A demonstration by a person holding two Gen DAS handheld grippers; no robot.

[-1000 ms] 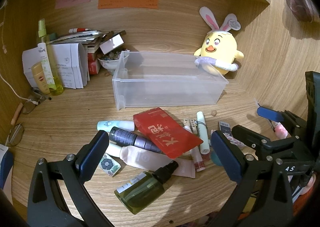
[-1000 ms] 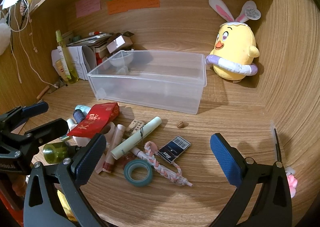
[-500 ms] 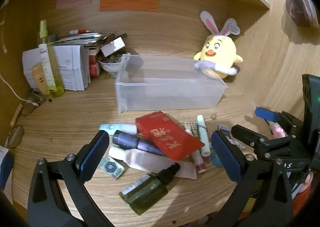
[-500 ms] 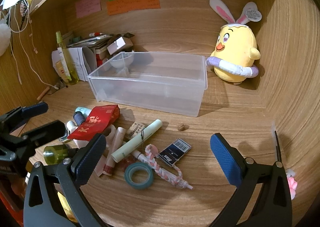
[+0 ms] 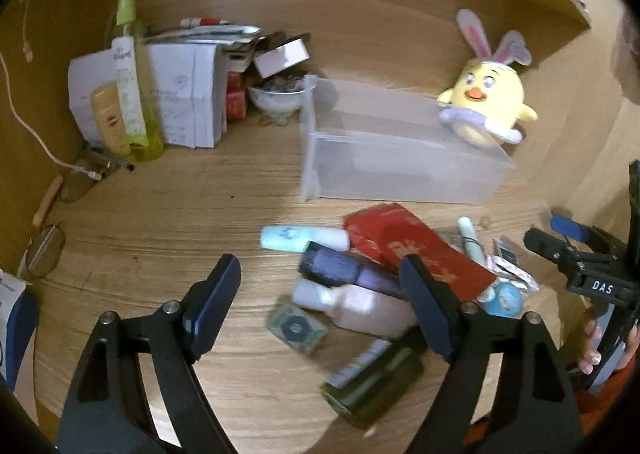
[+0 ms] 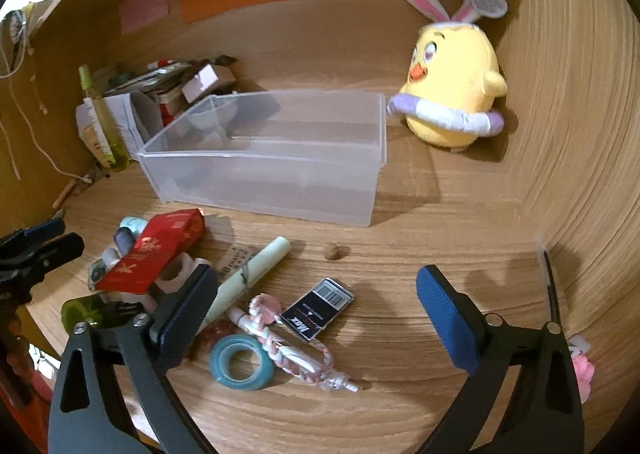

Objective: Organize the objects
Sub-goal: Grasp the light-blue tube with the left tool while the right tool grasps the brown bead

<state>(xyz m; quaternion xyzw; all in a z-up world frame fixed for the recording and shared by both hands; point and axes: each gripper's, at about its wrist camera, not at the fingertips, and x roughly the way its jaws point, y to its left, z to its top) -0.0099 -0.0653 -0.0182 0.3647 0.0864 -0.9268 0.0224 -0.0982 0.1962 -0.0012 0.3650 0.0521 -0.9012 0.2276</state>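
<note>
A heap of small items lies in front of a clear plastic bin (image 5: pixel 400 162) (image 6: pixel 260 174). In the left wrist view my left gripper (image 5: pixel 320 298) hovers over the heap's left side, its jaws closing. A purple bottle (image 5: pixel 344 270) and a pink tube (image 5: pixel 360 306) show between them, untouched. A red packet (image 5: pixel 416 250) and a dark green bottle (image 5: pixel 372 378) lie beside them. My right gripper (image 6: pixel 318 318) hangs over a navy box (image 6: pixel 318 308), a braided cord (image 6: pixel 288 350) and a teal tape ring (image 6: pixel 240 362). Its jaws are closing too and press on nothing.
A yellow plush chick (image 6: pixel 452 94) sits in the back right corner. Papers and boxes (image 5: pixel 184 94), a bowl (image 5: pixel 276 98) and a green spray bottle (image 5: pixel 132 74) crowd the back left. Glasses (image 5: pixel 44 250) lie at the left, and wooden walls stand close behind and at the right.
The left gripper has slid left and nearer the desk, so the heap now sits right of centre, and its jaws have narrowed. The right gripper has edged toward the heap, its jaws slightly narrower.
</note>
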